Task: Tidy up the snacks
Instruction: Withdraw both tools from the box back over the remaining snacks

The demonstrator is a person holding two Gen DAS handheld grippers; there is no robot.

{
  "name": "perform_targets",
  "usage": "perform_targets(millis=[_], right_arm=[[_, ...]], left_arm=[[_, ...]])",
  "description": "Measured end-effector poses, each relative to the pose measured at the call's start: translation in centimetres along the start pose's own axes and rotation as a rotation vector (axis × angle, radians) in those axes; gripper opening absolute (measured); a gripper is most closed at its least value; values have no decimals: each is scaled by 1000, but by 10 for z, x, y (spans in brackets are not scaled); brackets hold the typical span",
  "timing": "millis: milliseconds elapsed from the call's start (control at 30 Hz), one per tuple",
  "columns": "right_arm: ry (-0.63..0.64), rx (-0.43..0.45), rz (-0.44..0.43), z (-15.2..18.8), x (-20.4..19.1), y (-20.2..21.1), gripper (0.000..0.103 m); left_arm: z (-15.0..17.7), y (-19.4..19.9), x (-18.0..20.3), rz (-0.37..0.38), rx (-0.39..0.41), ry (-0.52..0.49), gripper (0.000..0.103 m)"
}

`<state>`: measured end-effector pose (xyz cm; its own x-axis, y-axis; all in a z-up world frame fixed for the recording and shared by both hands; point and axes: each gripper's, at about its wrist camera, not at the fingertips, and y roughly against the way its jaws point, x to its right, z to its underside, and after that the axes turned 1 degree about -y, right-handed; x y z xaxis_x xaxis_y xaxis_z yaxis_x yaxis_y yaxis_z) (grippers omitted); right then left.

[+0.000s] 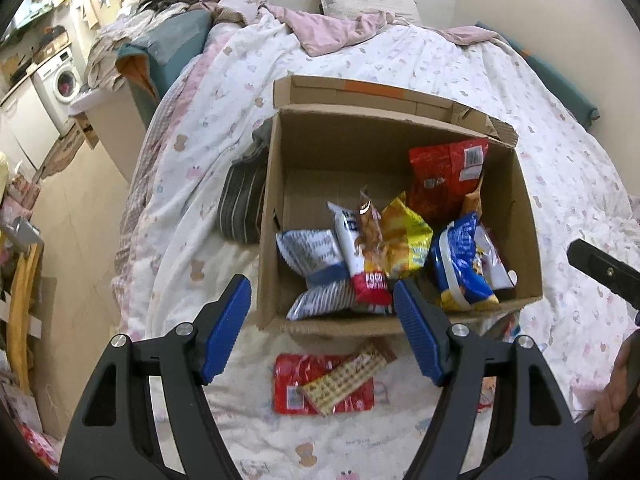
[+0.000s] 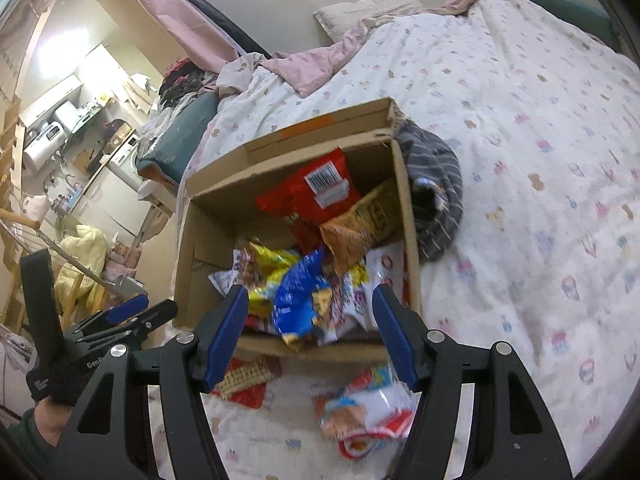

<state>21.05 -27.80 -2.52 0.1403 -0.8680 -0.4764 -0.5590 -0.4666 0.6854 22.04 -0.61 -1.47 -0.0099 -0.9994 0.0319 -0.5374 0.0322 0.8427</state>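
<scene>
Evidently mid-sort: left gripper (image 1: 322, 322) hangs open and empty above the flat red packet (image 1: 324, 384) and wafer bar (image 1: 344, 376) lying before the cardboard box (image 1: 524, 216); right gripper (image 2: 308, 330), likewise open, overlooks a white-red pack (image 2: 368, 416).

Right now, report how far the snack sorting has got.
Done: most packets, including the red bag and blue bag, lie in the box. In hand: nothing; the left gripper and right gripper are open and empty. Left: the red packet, wafer bar and white packet on the bed before the box.
</scene>
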Motion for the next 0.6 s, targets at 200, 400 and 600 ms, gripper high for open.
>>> perform_targets(millis=[200,400,600], right_arm=[[-39,-7,20,20,14,18,67],[-37,-41,59,40,24,27,67],[-84,-140,156,59,50,17,75]], left_arm=[[21,8,-1,-2,-17,4,71],[44,18,-10,-8,-25,32,71],[58,13,-16,-5,-67,86,71]])
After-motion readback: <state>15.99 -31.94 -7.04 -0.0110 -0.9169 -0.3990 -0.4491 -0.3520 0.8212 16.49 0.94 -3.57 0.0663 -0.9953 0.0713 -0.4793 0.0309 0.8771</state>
